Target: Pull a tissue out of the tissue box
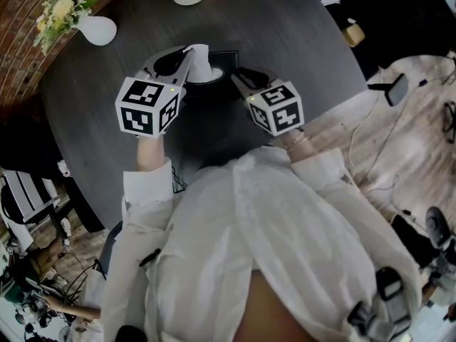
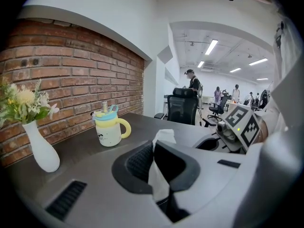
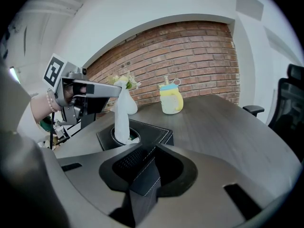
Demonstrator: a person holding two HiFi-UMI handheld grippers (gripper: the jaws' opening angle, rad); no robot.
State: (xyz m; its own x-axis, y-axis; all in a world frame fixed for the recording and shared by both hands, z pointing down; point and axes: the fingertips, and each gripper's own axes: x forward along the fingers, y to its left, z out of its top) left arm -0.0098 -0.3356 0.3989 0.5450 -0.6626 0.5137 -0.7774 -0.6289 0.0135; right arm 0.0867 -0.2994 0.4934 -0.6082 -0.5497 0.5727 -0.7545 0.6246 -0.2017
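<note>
**Left:** the left gripper (image 2: 153, 147) has its jaws closed flat on the tissue (image 2: 164, 137), a thin white sheet standing up between the pads. It looks light, limp and easily torn, so it is best pinched on the bunched middle fold and drawn straight up.

**Centre:** the tissue rises from the round opening of the tissue box (image 3: 154, 129), near the middle of the table (image 1: 299, 41).

**Right:** the right gripper (image 3: 153, 151) has its jaws clamped on the box's near corner. This probably steadies a box light enough to lift.
</note>
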